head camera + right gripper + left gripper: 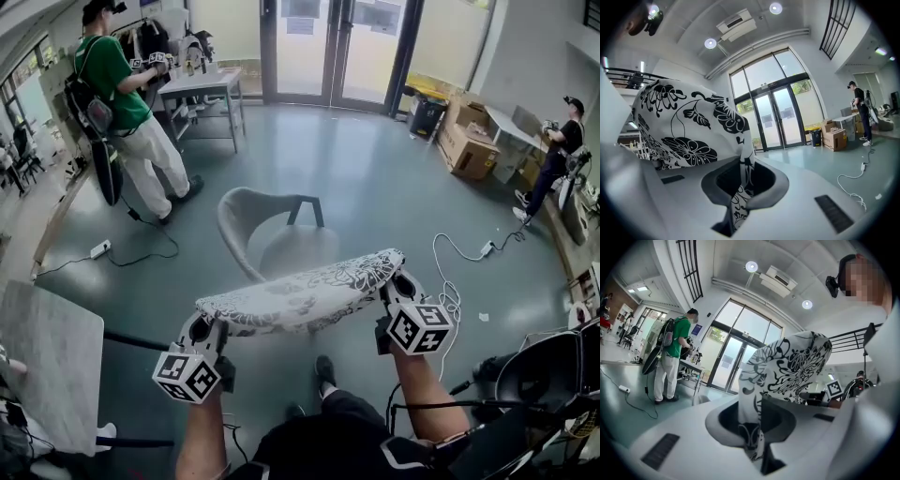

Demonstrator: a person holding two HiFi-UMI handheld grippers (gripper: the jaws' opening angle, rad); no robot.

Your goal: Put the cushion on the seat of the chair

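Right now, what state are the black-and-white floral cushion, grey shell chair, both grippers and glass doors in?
Black-and-white floral cushion: held up in the air, not yet on the chair.
Grey shell chair: upright, seat bare.
Left gripper: shut on the cushion's edge.
Right gripper: shut on the cushion's opposite edge.
Glass doors: closed.

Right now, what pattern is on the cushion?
The cushion is white with black flowers and leaves, clearest in the right gripper view.

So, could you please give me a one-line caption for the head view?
Left tongs and right tongs hold a floral cushion by its ends in front of the grey chair.
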